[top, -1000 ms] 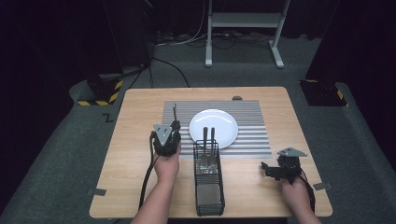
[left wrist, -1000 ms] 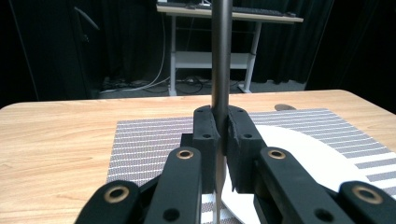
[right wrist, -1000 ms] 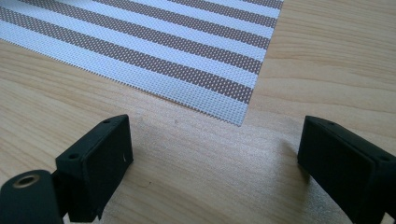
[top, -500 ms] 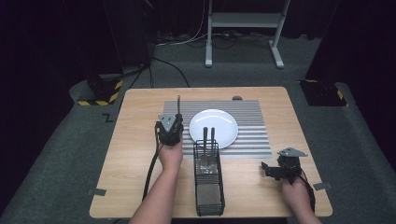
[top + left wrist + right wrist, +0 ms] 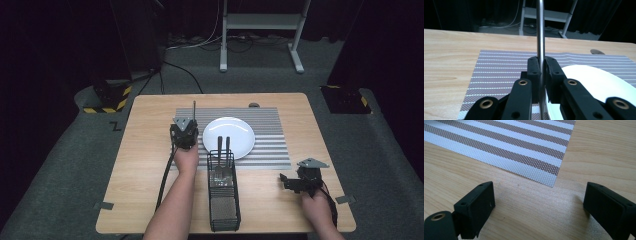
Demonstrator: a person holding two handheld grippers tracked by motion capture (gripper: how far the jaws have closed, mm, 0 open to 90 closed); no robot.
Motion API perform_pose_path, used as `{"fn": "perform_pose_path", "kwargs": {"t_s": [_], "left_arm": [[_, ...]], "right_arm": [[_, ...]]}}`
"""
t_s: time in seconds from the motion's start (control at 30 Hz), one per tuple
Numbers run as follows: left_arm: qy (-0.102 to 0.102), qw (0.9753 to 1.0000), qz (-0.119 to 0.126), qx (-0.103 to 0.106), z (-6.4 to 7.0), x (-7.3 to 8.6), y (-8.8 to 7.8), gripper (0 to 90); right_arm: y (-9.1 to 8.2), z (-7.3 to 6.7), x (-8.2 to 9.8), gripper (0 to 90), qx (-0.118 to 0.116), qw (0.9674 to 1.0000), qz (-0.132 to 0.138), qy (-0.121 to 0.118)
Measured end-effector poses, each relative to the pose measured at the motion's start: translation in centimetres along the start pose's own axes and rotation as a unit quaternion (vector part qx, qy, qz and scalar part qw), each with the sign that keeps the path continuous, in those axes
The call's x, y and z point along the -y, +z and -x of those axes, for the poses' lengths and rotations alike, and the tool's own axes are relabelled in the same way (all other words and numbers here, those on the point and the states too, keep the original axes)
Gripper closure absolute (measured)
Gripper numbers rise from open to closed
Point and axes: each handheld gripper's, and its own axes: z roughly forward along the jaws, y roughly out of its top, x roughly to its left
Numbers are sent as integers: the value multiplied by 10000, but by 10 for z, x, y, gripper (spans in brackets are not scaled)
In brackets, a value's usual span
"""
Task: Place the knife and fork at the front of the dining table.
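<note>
Left gripper (image 5: 541,72) clamps an upright metal utensil handle (image 5: 540,30) beside the plate (image 5: 596,82).

The left tongs (image 5: 184,131) are raised over the bench (image 5: 145,165), jaws clamped on a thin metal rod (image 5: 540,30) pointing forward. The right tongs (image 5: 300,181) sit low near the bench's right edge, jaws spread wide.

The metal rod (image 5: 540,30) clamped in the left tool (image 5: 541,72) runs past the frame's top, its end unseen.

A slim metal utensil handle (image 5: 540,32) stands upright, clamped over the striped placemat (image 5: 499,67).
</note>
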Motion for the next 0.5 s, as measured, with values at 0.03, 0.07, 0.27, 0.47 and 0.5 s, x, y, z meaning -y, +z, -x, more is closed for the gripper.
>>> {"fn": "perform_pose_path", "kwargs": {"t_s": [0.03, 0.07, 0.27, 0.47, 0.5], "left_arm": [[2, 10000, -14, -15, 0, 0, 1, 827], [-16, 10000, -19, -15, 0, 1, 2, 826], [-19, 9999, -114, -42, 0, 1, 6, 827], [-40, 9997, -250, -51, -1, 2, 15, 828], [-31, 9996, -272, -64, -1, 3, 17, 827]], "right_arm": [[0, 0, 0, 99, 0, 10000, 2, -6], [0, 0, 0, 99, -1, 10000, 2, -7], [0, 0, 0, 99, -4, 10000, 2, -7], [0, 0, 0, 99, -1, 10000, 0, 0], [0, 0, 0, 99, -1, 10000, 2, -7]]}}
